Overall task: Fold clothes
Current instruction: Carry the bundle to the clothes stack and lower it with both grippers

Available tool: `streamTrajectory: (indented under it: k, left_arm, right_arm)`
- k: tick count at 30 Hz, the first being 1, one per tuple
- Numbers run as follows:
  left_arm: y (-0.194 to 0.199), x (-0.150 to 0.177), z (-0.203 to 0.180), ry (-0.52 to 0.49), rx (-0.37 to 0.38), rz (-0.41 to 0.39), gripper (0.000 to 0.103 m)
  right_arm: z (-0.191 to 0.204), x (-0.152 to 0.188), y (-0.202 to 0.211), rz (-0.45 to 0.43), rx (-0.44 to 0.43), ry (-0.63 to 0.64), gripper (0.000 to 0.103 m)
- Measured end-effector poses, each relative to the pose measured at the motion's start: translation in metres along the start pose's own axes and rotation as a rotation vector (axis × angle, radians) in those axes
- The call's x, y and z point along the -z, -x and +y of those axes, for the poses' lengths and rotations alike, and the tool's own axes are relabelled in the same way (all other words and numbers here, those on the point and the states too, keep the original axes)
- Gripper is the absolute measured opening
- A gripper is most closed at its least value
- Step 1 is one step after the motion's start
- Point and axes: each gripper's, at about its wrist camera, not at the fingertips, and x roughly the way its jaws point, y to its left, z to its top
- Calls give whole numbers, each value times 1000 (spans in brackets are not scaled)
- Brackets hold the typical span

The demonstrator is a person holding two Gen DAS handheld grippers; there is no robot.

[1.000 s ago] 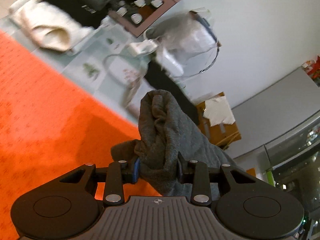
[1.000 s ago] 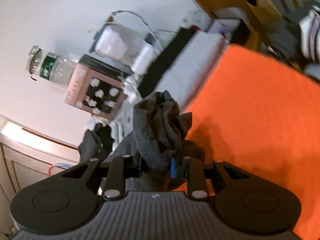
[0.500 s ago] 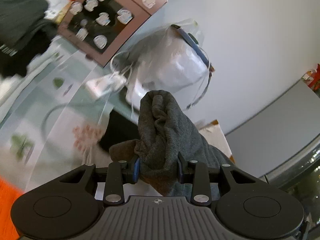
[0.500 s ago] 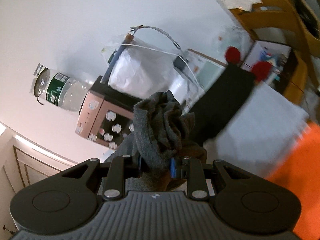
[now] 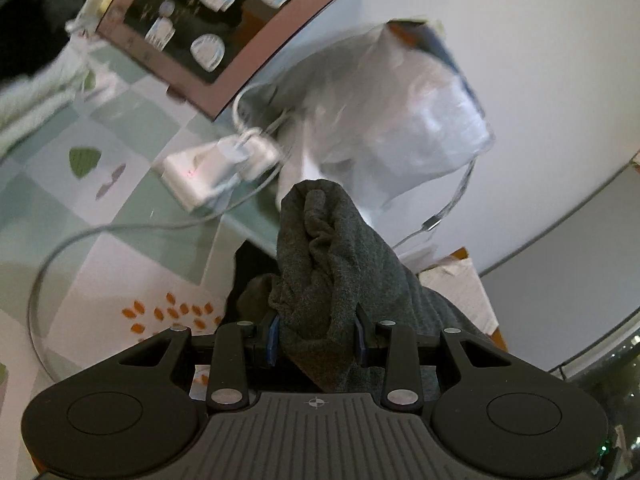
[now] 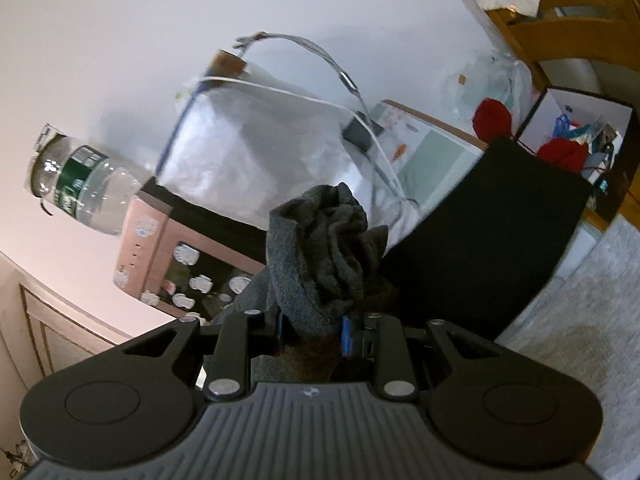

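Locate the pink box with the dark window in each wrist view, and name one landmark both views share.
Left wrist: the pink box sits at the top left, above the checked tablecloth.
Right wrist: the pink box sits at the lower left, under the water bottle.
Shared landmark: the clear plastic bag beside the box, at upper centre in the right view.

You won't find any text here that you can read. The green label [image 6: 68, 184] on the plastic bottle [image 6: 86, 188] carries print, but it's too blurred for you to make out
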Motion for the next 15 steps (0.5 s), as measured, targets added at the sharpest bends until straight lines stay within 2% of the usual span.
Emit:
streamTrajectory:
  k: [6, 10, 15]
  left_arm:
    - [-20, 12, 27, 68, -36, 52, 39]
    - [-24, 15, 41, 103, -23, 63, 43]
    - [-14, 7, 43, 133, -2, 64, 51]
  right_arm:
    - [-37, 16, -14, 29, 40, -82, 30]
    - [-50, 23, -19, 45, 49, -98, 33]
    - [-42, 20, -12, 34, 76, -39, 47]
